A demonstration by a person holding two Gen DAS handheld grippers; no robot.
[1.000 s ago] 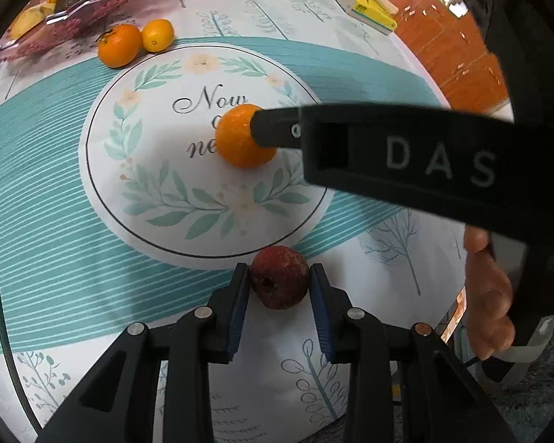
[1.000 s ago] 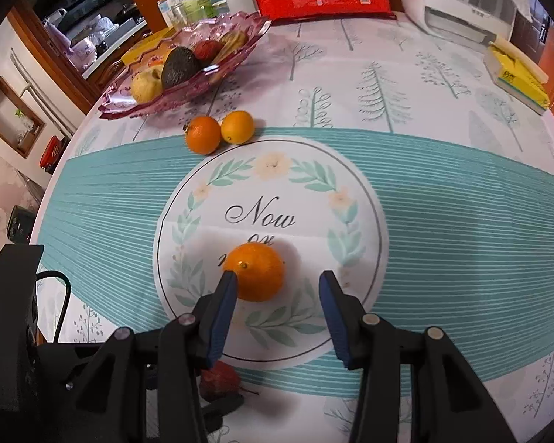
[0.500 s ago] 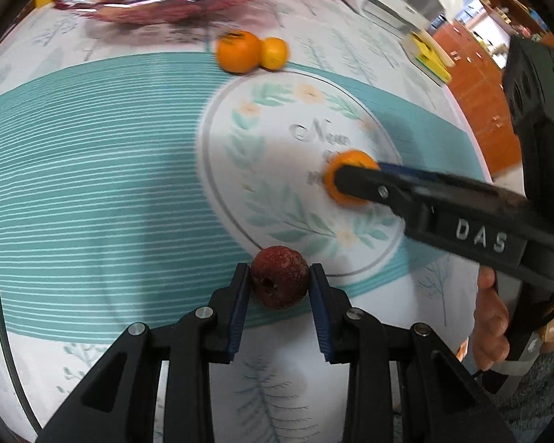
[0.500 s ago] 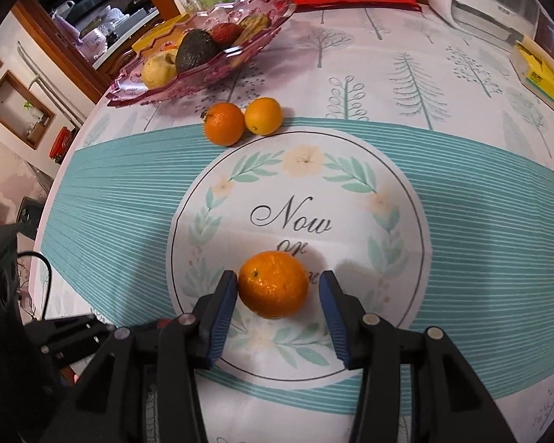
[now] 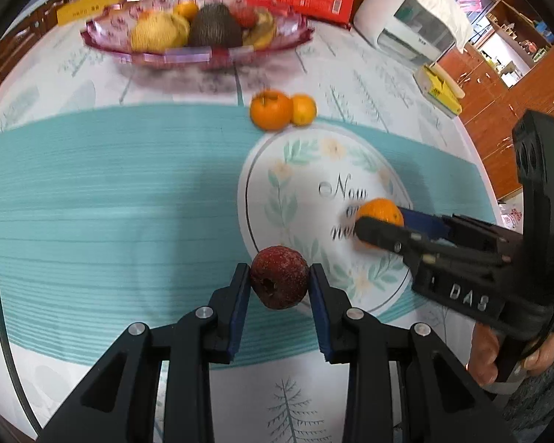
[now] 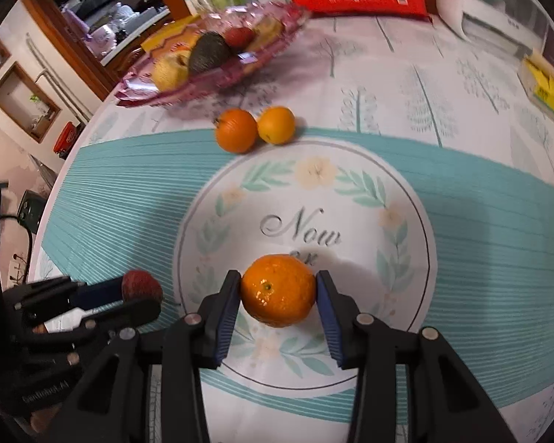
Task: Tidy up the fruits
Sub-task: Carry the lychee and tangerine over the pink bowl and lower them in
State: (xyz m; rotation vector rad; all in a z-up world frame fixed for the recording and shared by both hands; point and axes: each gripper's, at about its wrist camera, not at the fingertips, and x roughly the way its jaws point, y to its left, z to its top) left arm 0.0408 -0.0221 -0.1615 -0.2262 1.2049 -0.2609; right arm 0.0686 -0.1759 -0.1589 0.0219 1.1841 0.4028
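Orange (image 6: 278,289) between right jaws

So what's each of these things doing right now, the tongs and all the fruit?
Left tongs: shut on red fruit.
Right tongs: shut on orange.
Two oranges: loose on the cloth, side by side.
Bowl: holding several fruits.

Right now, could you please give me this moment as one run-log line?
left gripper: shut on dark red fruit | right gripper: shut on orange | pink bowl: far side
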